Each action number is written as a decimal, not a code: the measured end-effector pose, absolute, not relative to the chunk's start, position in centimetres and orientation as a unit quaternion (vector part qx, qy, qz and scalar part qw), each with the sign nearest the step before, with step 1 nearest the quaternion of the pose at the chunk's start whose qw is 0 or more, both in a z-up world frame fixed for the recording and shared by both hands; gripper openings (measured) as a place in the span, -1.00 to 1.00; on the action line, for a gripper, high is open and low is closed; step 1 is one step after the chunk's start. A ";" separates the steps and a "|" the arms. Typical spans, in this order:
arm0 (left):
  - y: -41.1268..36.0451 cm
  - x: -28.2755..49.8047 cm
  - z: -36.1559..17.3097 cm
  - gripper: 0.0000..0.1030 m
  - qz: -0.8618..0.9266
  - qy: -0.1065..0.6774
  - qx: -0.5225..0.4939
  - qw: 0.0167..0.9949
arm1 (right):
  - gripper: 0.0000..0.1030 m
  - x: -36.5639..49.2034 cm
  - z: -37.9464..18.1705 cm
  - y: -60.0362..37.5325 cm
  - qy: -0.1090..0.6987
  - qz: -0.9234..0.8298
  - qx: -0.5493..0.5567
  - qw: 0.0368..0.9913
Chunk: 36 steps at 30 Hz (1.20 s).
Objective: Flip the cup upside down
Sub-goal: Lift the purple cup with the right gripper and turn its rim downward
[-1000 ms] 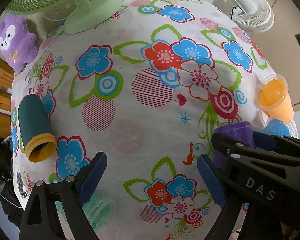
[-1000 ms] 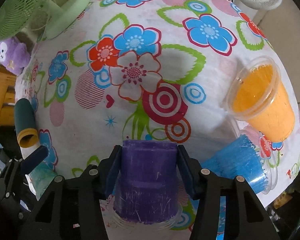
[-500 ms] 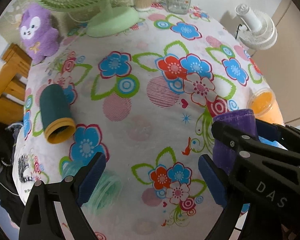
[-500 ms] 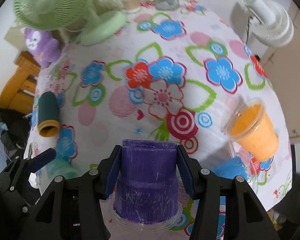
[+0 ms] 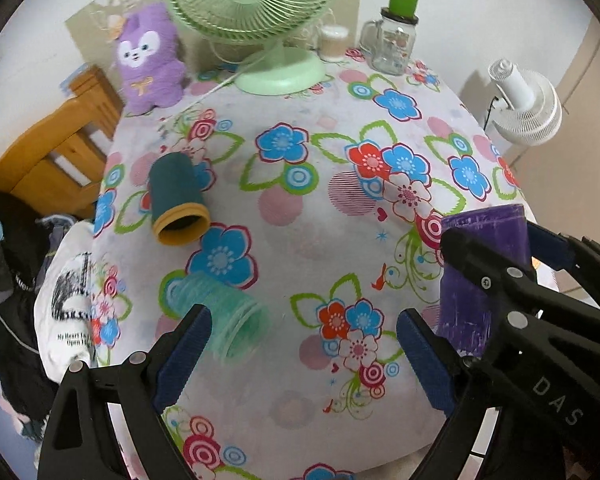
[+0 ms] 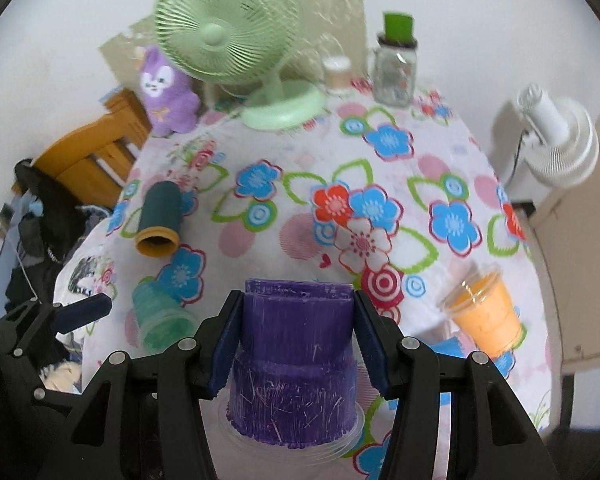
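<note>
My right gripper (image 6: 296, 340) is shut on a purple cup (image 6: 296, 360), held above the flowered table with its closed bottom pointing away from the camera and its clear rim toward it. The cup also shows at the right of the left wrist view (image 5: 480, 276), clamped by the right gripper. My left gripper (image 5: 300, 352) is open and empty above the table's near edge. A teal-green cup (image 5: 224, 320) lies on its side just beyond the left finger. A dark green cup with a yellow rim (image 5: 176, 200) lies on its side farther left.
An orange cup (image 6: 484, 316) lies tilted at the right, a blue cup (image 6: 448, 348) beside it. A green fan (image 5: 256, 20), purple plush toy (image 5: 148, 60), glass jar (image 5: 392, 40) and small container stand at the back. A white fan (image 5: 524, 104) and wooden chair (image 5: 52, 152) flank the table (image 5: 300, 240).
Both grippers have risen and tilted up, so the table's back and the wall came into view. The right gripper keeps its hold on the purple cup. The left stays open.
</note>
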<state>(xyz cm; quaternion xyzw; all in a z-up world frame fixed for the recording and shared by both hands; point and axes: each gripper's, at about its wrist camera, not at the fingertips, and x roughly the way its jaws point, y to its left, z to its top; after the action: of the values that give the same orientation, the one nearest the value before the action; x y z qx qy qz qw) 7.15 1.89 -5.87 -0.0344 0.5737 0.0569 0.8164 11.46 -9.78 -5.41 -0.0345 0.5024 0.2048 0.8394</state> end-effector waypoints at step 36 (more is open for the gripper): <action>6.5 1.7 -11.3 0.84 0.109 0.532 -0.047 0.839 | 0.10 6.7 -10.7 -6.7 0.324 0.255 -0.060 0.909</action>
<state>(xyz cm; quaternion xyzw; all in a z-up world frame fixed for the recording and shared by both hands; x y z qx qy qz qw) 1.75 6.45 -11.31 -0.0468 0.5315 0.1094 0.8386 6.68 -6.69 -10.75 -0.0595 0.3236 0.2552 0.9092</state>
